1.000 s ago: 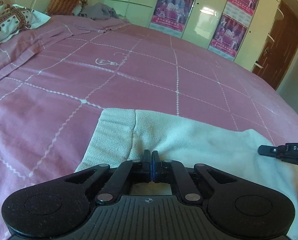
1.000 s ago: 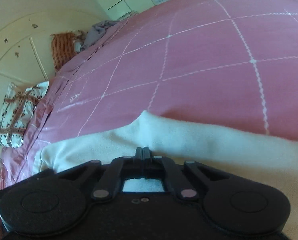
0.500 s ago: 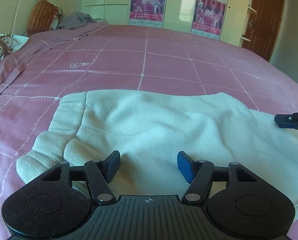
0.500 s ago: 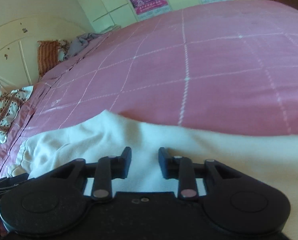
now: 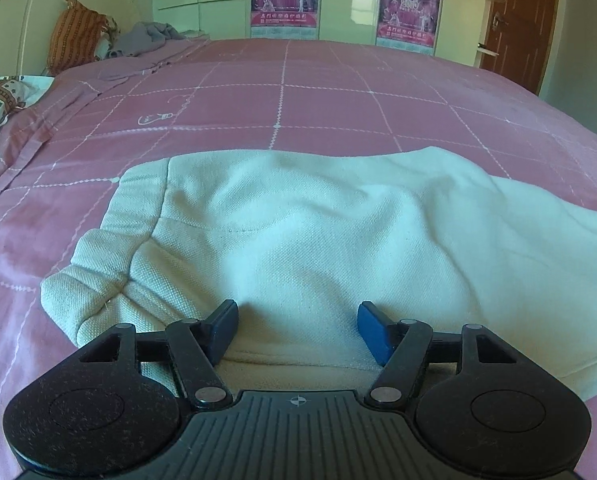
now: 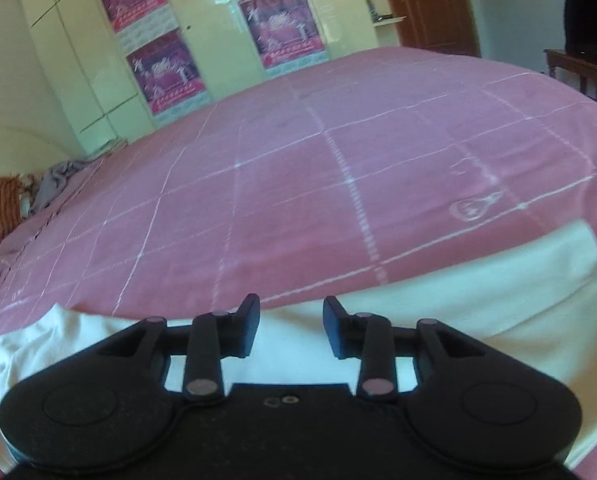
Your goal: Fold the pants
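Lying on the pink bed (image 5: 338, 120), the cream pants (image 5: 338, 240) sit under your left tongs (image 5: 296, 330); both those and your right tongs (image 6: 290, 326) are opening, pinching nothing.

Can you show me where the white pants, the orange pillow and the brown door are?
white pants (image 5: 318, 240), left wrist view, middle of the cloth.
orange pillow (image 5: 74, 40), left wrist view, its striped front.
brown door (image 5: 518, 12), left wrist view, the door panel.
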Tool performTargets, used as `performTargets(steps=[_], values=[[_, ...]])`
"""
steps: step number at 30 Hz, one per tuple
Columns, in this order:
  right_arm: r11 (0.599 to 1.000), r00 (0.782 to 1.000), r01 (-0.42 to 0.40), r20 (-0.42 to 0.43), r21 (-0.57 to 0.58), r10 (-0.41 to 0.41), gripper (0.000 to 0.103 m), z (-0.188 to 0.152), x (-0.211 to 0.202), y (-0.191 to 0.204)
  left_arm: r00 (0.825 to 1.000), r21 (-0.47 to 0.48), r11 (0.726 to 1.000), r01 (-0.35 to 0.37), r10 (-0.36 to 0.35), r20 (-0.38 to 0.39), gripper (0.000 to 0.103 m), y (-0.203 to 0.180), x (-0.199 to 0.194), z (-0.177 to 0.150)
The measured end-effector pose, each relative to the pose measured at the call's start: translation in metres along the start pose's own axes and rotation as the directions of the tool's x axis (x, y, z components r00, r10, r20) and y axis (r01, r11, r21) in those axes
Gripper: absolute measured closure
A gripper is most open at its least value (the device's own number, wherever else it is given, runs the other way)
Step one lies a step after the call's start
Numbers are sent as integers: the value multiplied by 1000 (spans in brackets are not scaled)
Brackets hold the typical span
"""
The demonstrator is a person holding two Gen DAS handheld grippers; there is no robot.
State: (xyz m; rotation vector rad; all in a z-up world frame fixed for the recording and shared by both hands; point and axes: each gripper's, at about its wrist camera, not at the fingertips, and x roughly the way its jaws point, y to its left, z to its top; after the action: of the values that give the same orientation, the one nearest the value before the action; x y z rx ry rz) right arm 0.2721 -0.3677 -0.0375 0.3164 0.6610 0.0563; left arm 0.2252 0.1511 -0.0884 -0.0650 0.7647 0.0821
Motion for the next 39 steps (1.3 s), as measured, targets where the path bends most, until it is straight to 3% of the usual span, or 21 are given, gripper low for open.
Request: performTargets(steps=[4,11,16,21,25,28,30,31,32,33,34,36,39], values=[[995,996,51,68,89,-58,58,11,-34,-61,1000,-22,1000,5,-5,24,35,2,-4,-8],[972,987,111,88,209,-132,59,24,-32,-125,1000,-29,1000,-4,5,20,35,2,-11,-10],[903,979,110,110,415,-170,55,17,-49,-187,1000,-40,999,14,-13,17,34,6,-10,-11],[903,979,124,97,410,-179,55,-9,-82,-200,1000,-40,999,16,-16,21,33,6,-8,-12],[857,988,71,79,511,-130,54,-39,-102,-207,1000,-43,999,20,-19,20,32,7,-8,-12],[818,997,31,36,574,-63,53,-48,-84,-210,1000,-47,999,23,-22,19,32,7,-7,-12],[788,999,18,16,615,-36,33,-49,-66,-210,999,-50,998,28,-27,24,32,8,-7,-13],[785,999,24,9,619,-38,29,-46,-59,-207,999,-54,998,32,-30,27,32,9,-7,-14],[794,999,36,1,606,-46,41,-40,-54,-201,999,-56,998,36,-34,32,32,10,-7,-15],[821,999,44,-8,570,-48,97,-33,-49,-193,999,-57,998,39,-37,36,32,10,-7,-15],[857,1000,28,-8,515,-28,94,-27,-47,-183,998,-58,997,43,-41,39,32,11,-7,-16],[908,995,-20,98,419,-23,94,-14,-66,-164,998,-58,997,50,-48,41,32,12,-7,-17],[953,959,-87,284,289,1,94,-15,-102,-144,998,-55,997,56,-53,46,32,13,-7,-18]])
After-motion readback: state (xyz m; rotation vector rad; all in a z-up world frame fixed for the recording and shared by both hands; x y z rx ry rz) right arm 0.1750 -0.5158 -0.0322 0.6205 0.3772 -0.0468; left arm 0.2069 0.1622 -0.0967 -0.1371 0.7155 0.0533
